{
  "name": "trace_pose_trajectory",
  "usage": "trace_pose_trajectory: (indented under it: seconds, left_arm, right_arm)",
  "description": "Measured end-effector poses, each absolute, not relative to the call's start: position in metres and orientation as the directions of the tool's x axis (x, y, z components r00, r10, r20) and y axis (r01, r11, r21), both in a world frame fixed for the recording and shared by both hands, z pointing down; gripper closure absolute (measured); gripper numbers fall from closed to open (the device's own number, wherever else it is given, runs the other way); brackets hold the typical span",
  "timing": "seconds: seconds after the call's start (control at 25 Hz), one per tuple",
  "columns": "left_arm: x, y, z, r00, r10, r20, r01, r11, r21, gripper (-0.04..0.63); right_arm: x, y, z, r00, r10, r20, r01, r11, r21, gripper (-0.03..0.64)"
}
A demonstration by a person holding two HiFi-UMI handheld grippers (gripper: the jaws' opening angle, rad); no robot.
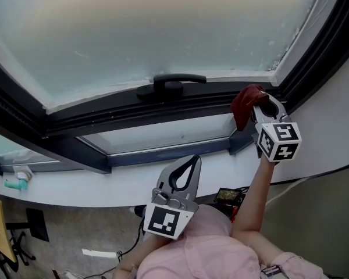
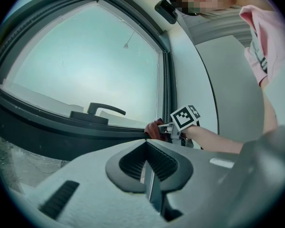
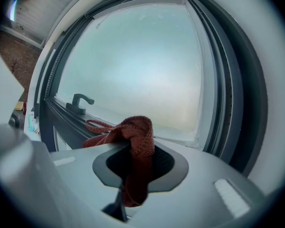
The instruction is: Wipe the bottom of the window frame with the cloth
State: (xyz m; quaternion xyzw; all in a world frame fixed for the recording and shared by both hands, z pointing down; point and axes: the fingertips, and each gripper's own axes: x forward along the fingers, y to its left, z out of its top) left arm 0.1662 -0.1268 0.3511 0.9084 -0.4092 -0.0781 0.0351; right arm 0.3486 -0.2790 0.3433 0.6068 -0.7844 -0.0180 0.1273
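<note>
My right gripper [image 3: 133, 163] clamps the dark red knitted cloth [image 3: 138, 136], which bunches toward ten o'clock past the tips. My left gripper [image 2: 146, 169] has its jaws pressed together.

Right gripper [image 3: 133, 163] jaws were clamped on a red knit cloth [image 3: 135, 141], bunched above them. Beyond sat the dark window frame [image 3: 61, 122], its handle [image 3: 80, 101] at left, and frosted glass [image 3: 137, 65].
</note>
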Motion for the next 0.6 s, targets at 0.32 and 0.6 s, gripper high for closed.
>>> trace_pose_trajectory:
  seconds: [0.32, 0.6]
  left_arm:
    - [0.165, -0.125, 0.35, 0.647, -0.753, -0.118, -0.742, -0.658, 0.129, 0.601]
    - [0.164, -0.124, 0.35, 0.647, -0.754, -0.115, -0.742, -0.657, 0.132, 0.601]
  right_arm:
    - [0.366, -0.279, 0.344, -0.189, -0.968, 0.165, -0.96, 0.218, 0.177, 0.551]
    - [0.374, -0.28, 0.343, -0.173, -0.971, 0.167, -0.963, 0.202, 0.178, 0.551]
